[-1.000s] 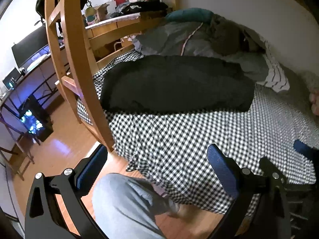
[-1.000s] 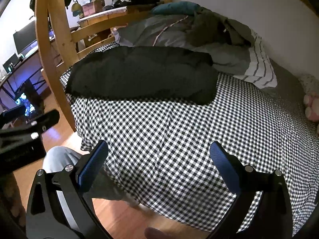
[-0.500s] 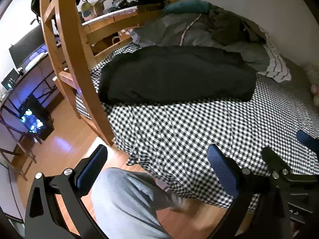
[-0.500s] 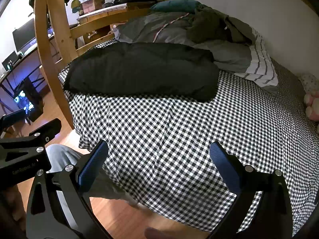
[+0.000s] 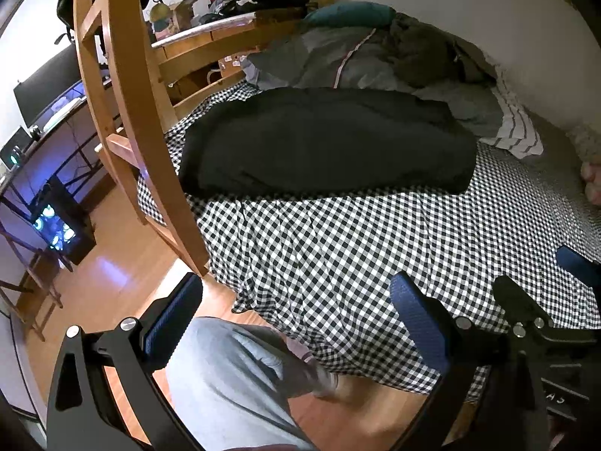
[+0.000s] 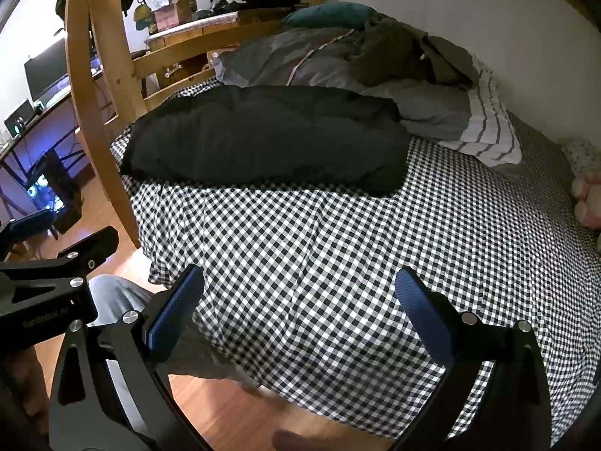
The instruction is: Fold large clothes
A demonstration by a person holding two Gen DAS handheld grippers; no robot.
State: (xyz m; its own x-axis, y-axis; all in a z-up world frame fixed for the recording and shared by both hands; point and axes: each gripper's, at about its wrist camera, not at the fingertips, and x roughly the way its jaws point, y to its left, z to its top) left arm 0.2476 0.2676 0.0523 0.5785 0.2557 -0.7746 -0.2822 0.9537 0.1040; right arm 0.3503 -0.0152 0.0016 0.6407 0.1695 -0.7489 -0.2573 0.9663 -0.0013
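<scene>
A large black padded garment (image 5: 323, 143) (image 6: 263, 139) lies folded into a long bundle across the far half of the checkered bed (image 5: 375, 248) (image 6: 338, 248). My left gripper (image 5: 296, 300) is open and empty, held back from the bed's near edge above a person's grey trouser leg (image 5: 233, 372). My right gripper (image 6: 298, 293) is also open and empty, hovering over the bed's near edge. Both are well short of the garment. The left gripper's body (image 6: 49, 274) shows at the left of the right wrist view.
A wooden bunk ladder and post (image 5: 131, 112) (image 6: 97, 112) stands at the bed's left corner. Grey bedding and a striped pillow (image 6: 484, 131) pile up behind the garment. A pink plush toy (image 6: 589, 199) lies at the right. A desk with a monitor (image 5: 49, 86) is left.
Both grippers have drawn back slightly and tilted, so the bed and the garment sit a little lower in view. The garment has not moved. Both grippers stay open.
</scene>
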